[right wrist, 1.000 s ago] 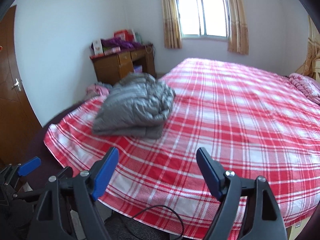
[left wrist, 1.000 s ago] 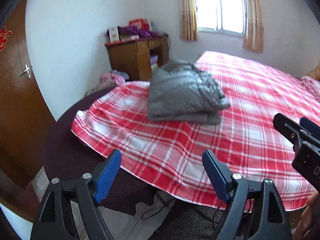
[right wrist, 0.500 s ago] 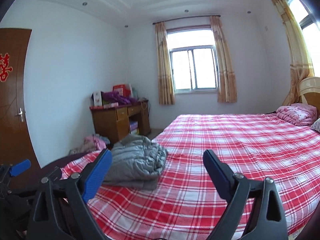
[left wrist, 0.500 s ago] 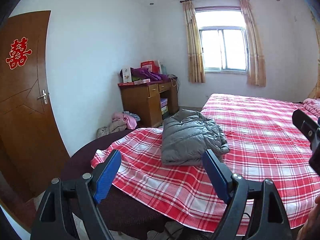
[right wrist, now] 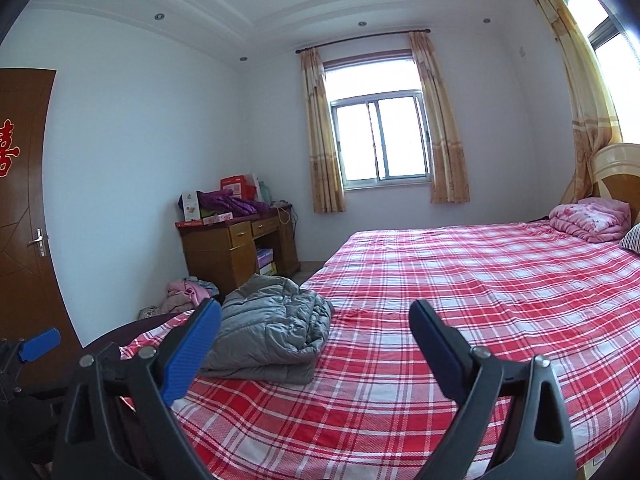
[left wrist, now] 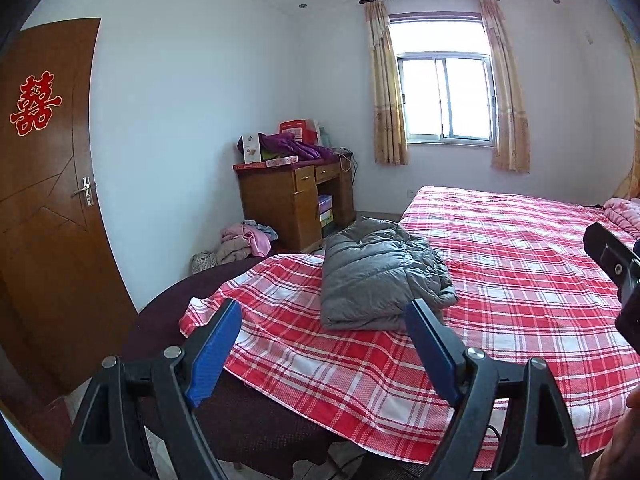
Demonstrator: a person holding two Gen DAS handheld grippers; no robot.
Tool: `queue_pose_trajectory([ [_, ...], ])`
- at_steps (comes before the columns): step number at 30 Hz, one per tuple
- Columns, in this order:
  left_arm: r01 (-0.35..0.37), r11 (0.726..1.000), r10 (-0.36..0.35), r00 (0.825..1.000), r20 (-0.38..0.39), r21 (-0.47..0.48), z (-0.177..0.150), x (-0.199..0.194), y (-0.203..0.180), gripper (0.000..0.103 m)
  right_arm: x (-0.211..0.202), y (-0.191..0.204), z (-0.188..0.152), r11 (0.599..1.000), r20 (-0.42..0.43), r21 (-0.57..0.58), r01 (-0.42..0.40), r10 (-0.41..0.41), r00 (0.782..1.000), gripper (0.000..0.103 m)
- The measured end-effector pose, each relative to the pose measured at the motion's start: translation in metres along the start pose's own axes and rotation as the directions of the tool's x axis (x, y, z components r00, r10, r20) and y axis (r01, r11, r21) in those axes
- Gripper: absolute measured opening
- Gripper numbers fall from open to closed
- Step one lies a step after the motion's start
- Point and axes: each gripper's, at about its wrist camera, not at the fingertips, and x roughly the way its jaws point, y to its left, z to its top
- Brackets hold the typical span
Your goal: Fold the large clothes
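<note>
Two claws stood with jaws apart and nothing between them: your left claw (left wrist: pixel 324 344) and your right claw (right wrist: pixel 316 344), both held short of the bed (right wrist: pixel 500 280). The folded grey jacket (left wrist: pixel 380 276) lay on the red plaid sheet (left wrist: pixel 520 264) near the bed's left foot corner, its long axis running from the near edge away toward the wooden desk (left wrist: pixel 288 196), the thick folded edge facing you
</note>
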Motion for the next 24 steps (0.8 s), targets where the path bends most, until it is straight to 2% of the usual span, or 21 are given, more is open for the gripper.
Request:
queue_pose_trajectory([
  [24, 0.005, 1.000, -0.005, 1.000, 0.015, -0.008, 0.0000, -0.0023, 0.0006, 0.085, -0.0049, -0.0018, -0.0009, 1.000, 0.006, -0.001, 0.000, 0.000, 1.000, 0.097],
])
